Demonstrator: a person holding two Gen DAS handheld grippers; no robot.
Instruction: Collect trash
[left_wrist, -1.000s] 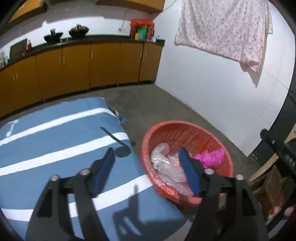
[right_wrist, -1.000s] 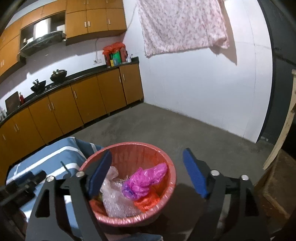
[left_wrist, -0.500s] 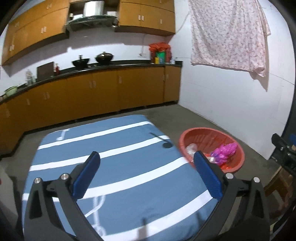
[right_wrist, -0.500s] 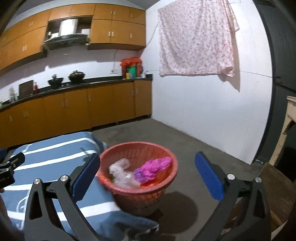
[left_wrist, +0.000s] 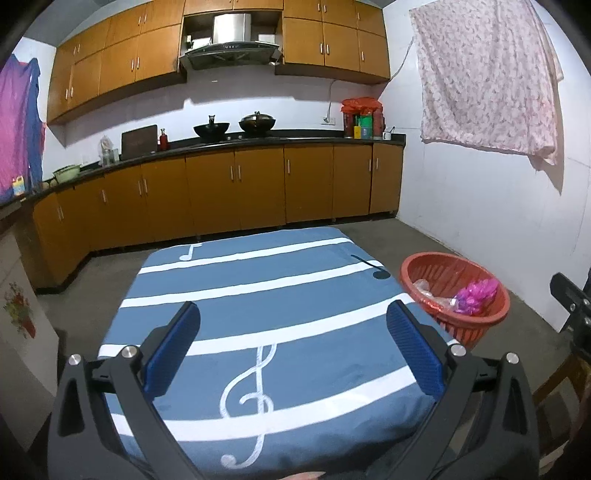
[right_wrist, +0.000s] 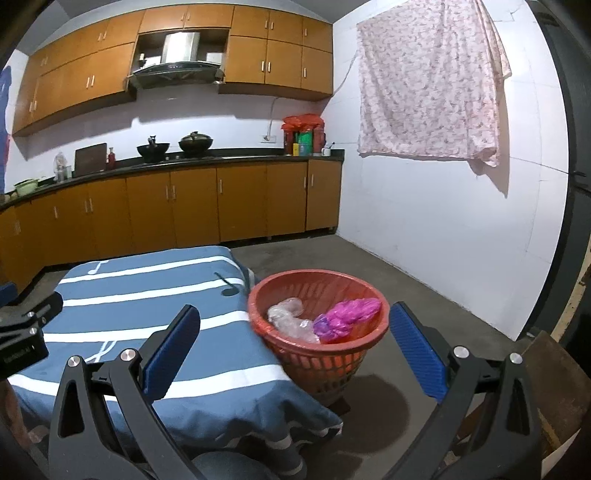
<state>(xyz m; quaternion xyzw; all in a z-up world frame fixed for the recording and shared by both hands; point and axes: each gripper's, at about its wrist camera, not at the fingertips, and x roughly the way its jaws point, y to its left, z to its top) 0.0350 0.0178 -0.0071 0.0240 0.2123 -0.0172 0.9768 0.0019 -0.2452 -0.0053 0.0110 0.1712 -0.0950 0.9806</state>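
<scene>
A red plastic basket (left_wrist: 413, 263) (right_wrist: 321, 360) stands on the floor at the right corner of a table under a blue cloth with white stripes and music notes (left_wrist: 258, 295) (right_wrist: 129, 295). Inside lie a crumpled pink plastic bag (left_wrist: 474, 291) (right_wrist: 347, 312) and clear plastic wrap (left_wrist: 424, 288) (right_wrist: 290, 319). My left gripper (left_wrist: 293, 347) hovers open over the near part of the cloth, nothing between its blue pads. My right gripper (right_wrist: 295, 347) is open too, held short of the basket and apart from it. No trash shows on the cloth.
Brown kitchen cabinets (left_wrist: 236, 184) with a dark counter, woks and bottles line the far wall. A flowered sheet (left_wrist: 487, 74) hangs on the white right wall. A wooden piece (right_wrist: 554, 376) sits at the right edge. Bare concrete floor (right_wrist: 406, 280) lies beyond the basket.
Both grippers have pulled back and away from the basket and tilted up. Their jaws opened wider. The basket now looks smaller and farther off, with more of the table in view.
</scene>
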